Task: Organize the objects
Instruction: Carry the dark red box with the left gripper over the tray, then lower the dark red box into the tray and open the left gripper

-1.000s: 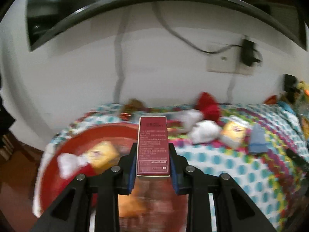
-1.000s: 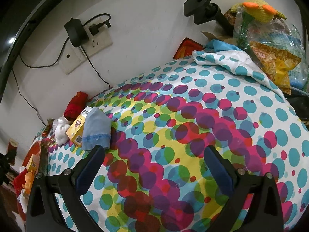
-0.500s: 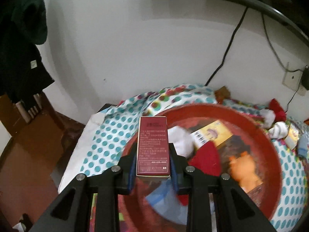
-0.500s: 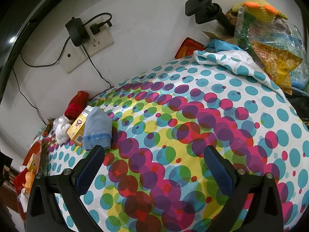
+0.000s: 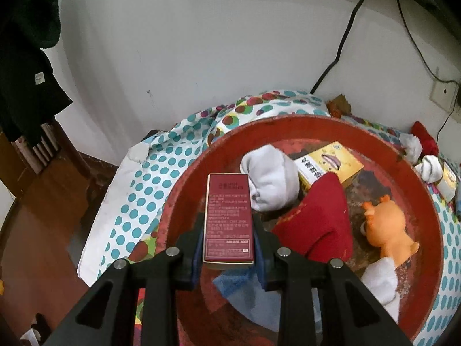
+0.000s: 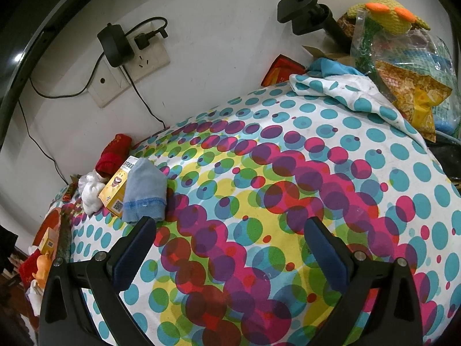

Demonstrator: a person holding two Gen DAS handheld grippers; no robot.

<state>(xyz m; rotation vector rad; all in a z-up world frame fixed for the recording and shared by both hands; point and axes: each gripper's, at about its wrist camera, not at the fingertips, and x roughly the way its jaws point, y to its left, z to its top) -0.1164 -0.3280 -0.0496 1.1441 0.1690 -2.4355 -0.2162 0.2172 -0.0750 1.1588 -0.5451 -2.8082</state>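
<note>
A dark red box (image 5: 227,216) is held by the left gripper (image 5: 228,255) above the red basin (image 5: 432,248), where several things are already gathered. The right gripper (image 6: 230,248) is kept wide and empty; a blue cloth (image 6: 145,191) and a yellow box (image 6: 115,191) are left near the tablecloth's (image 6: 288,201) wall edge.

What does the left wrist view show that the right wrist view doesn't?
Only the left wrist view: the left gripper shut on the dark red box above the red basin, and a grey sock inside.
Only the right wrist view: the open right gripper and a blue cloth.
Both: the orange toy, the spotted tablecloth.
</note>
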